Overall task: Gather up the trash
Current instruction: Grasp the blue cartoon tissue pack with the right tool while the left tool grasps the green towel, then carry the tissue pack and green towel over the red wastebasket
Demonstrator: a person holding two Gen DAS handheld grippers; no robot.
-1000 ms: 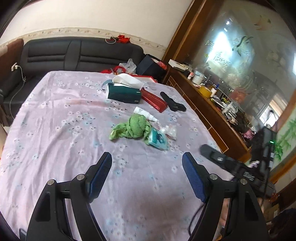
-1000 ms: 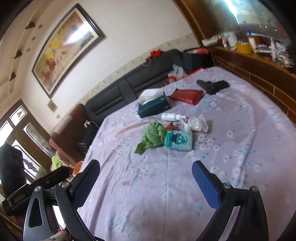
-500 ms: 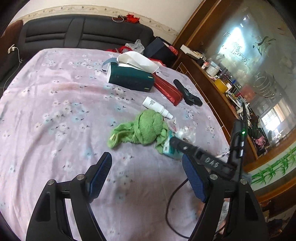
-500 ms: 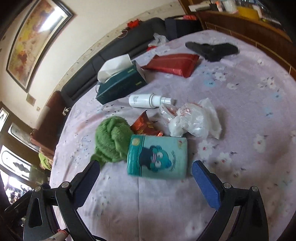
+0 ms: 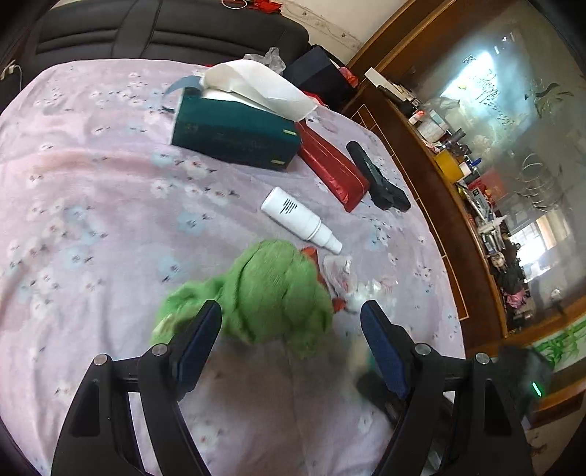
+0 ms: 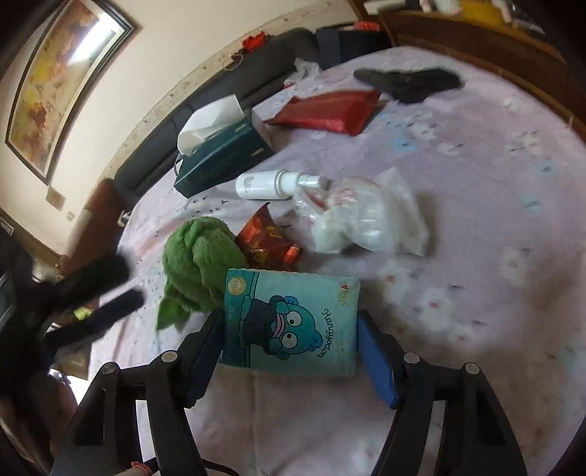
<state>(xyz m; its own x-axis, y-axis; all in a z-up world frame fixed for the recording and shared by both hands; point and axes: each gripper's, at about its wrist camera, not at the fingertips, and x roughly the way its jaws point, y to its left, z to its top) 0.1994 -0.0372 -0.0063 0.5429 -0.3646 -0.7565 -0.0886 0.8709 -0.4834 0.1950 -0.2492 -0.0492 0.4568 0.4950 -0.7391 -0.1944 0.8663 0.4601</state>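
A teal tissue pack (image 6: pixel 293 322) with a cartoon face lies flat on the lilac flowered tablecloth (image 6: pixel 476 293). My right gripper (image 6: pixel 289 326) straddles it and its jaws are closing, the blue pads right at the pack's two sides without squeezing it. Just beyond lie a crumpled green cloth (image 6: pixel 197 256), a red-brown snack wrapper (image 6: pixel 263 241) and a clear plastic bag (image 6: pixel 366 219). My left gripper (image 5: pixel 291 322) hovers open over the near edge of the green cloth (image 5: pixel 271 289), nothing held. Its blurred fingers (image 6: pixel 99 289) show at the left of the right wrist view.
Further back lie a white spray bottle (image 5: pixel 300 216), a dark green tissue box (image 5: pixel 234 135), a red pouch (image 5: pixel 333 168) and a black object (image 5: pixel 381 183). A black sofa (image 5: pixel 146 29) stands behind the table, and a cluttered wooden sideboard (image 5: pixel 457 227) runs along the right.
Both grippers have come down and forward toward the pile. The right one now has the teal pack between its jaws, which have narrowed. The left now reaches the green cloth.
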